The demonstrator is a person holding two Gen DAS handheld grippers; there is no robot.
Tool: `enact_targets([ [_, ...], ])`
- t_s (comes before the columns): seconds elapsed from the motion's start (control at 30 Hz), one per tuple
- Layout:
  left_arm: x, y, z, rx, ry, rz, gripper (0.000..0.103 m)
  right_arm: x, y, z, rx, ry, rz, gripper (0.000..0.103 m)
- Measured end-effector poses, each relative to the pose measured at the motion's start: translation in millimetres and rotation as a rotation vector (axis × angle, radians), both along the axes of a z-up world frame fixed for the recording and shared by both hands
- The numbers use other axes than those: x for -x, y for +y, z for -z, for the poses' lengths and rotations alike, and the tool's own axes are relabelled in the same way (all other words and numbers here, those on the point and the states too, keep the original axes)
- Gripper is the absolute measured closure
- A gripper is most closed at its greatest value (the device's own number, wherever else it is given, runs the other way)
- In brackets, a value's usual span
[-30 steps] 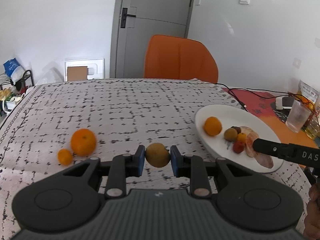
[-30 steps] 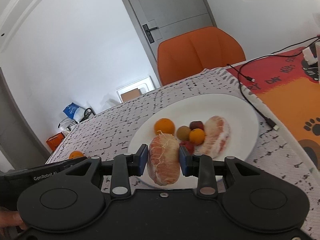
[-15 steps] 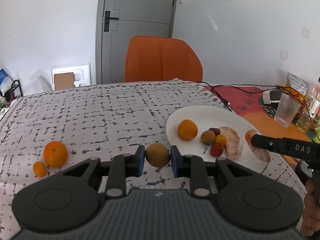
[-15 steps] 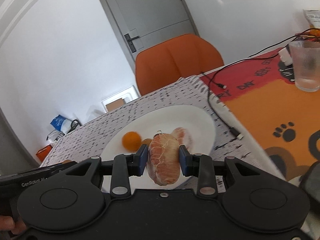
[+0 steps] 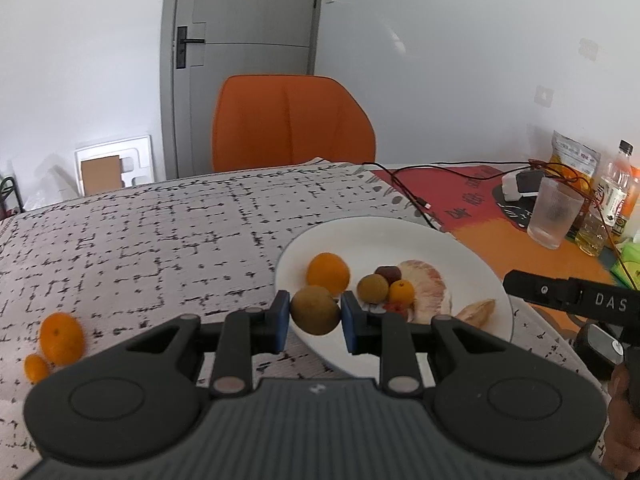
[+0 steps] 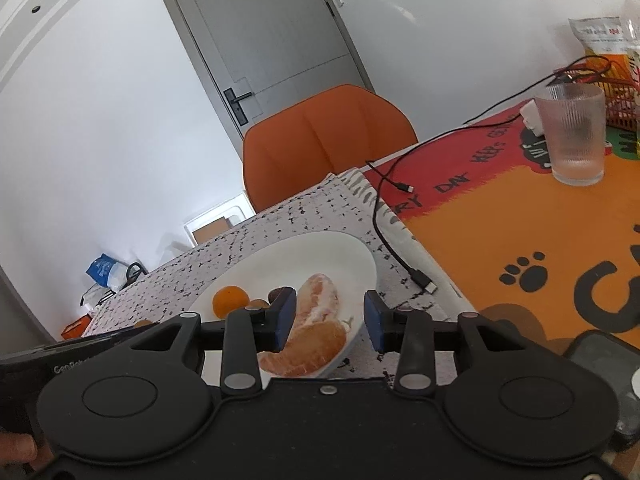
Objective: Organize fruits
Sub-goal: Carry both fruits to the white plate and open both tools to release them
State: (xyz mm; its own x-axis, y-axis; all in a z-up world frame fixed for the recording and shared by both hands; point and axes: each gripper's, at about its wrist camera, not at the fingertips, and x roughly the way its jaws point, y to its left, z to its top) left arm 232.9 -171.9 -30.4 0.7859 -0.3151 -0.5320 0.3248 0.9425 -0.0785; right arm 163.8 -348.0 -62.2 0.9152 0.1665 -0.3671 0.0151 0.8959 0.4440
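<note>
**Kiwi held at the plate's rim, right tongs spread wide**

The white plate (image 5: 460,240) sits on the speckled cloth (image 5: 160,240) and is the thing to steer by. At its near-left rim the left gripper (image 5: 315,316) has its blue pads pressed on either side of a brown kiwi (image 5: 315,315), which hangs over the plate's edge, clear of the fruit already there.

On the plate lie an orange (image 5: 328,274), a smaller brownish-green fruit (image 5: 373,288), a dark red one (image 5: 387,273) behind it, a little mandarin (image 5: 401,292) and something red (image 5: 396,307) partly hidden by the gripper. To their right rests a peeled pomelo piece (image 5: 430,284), and a second pomelo piece (image 6: 316,344) lies at the plate's near rim.

The right gripper (image 6: 330,320) hovers over that near rim with its jaws standing wide apart and nothing between the pads; the second pomelo piece lies below the gap, on the plate, close to the left pad.

Well to the left of the plate, on the cloth, another orange (image 5: 62,338) and a tiny mandarin (image 5: 36,367) sit just beside each other.

Right of the plate, on the orange mat (image 6: 500,232), stands a ribbed glass (image 6: 574,136), and a black cable (image 6: 390,244) runs along the mat's edge. An orange chair (image 5: 292,120) stands beyond the plate, at the table's far side.
</note>
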Motion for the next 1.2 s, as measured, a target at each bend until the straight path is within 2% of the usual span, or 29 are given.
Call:
enact_targets([
  [0.13, -2.0, -6.5, -1.0, 0.001, -0.003, 0.013, 0.077, 2.0, -1.8, 0.0, -0.008, 0.001, 0.003, 0.064],
  [0.33, -0.8, -4.4, -1.7, -0.005, -0.009, 0.002, 0.069, 1.2, 0.6, -1.0, -0.012, -0.002, -0.010, 0.064],
  [0.47, 1.4, 5.1, -0.7, -0.017, 0.005, -0.025, 0.048, 0.8, 5.2, -1.1, -0.012, -0.004, -0.018, 0.058],
  [0.57, 6.6, 14.8, -2.5, -0.015, -0.006, -0.044, 0.038, 0.2, 9.2, -0.4, -0.011, -0.002, -0.029, 0.057],
  [0.67, 8.9, 24.4, -3.1, -0.016, 0.000, -0.062, 0.024, 0.4, 15.7, -0.4, -0.006, 0.002, -0.043, 0.056],
  [0.77, 12.9, 33.7, -4.0, -0.023, -0.005, -0.077, 0.019, 0.3, 23.3, 0.2, 0.000, 0.010, -0.060, 0.052],
  [0.87, 15.0, 42.9, -4.5, -0.019, 0.009, -0.090, 0.014, 0.4, 30.6, -0.4, 0.010, 0.017, -0.066, 0.047],
  [0.97, 17.1, 53.1, -5.5, 0.003, 0.025, -0.098, 0.013, 2.2, 37.1, -2.6, 0.022, 0.017, -0.071, 0.041],
  [1.03, 19.3, 59.2, -6.5, 0.006, 0.025, -0.111, 0.013, 4.5, 42.3, -4.9, 0.033, 0.012, -0.069, 0.029],
  [1.17, 22.1, 72.9, -7.5, 0.012, 0.039, -0.149, 0.013, 7.8, 52.9, -8.7, 0.051, 0.000, -0.081, 0.018],
  [1.2, 23.1, 76.2, -7.6, 0.017, 0.043, -0.156, 0.013, 9.1, 55.3, -9.4, 0.053, -0.002, -0.080, 0.011],
])
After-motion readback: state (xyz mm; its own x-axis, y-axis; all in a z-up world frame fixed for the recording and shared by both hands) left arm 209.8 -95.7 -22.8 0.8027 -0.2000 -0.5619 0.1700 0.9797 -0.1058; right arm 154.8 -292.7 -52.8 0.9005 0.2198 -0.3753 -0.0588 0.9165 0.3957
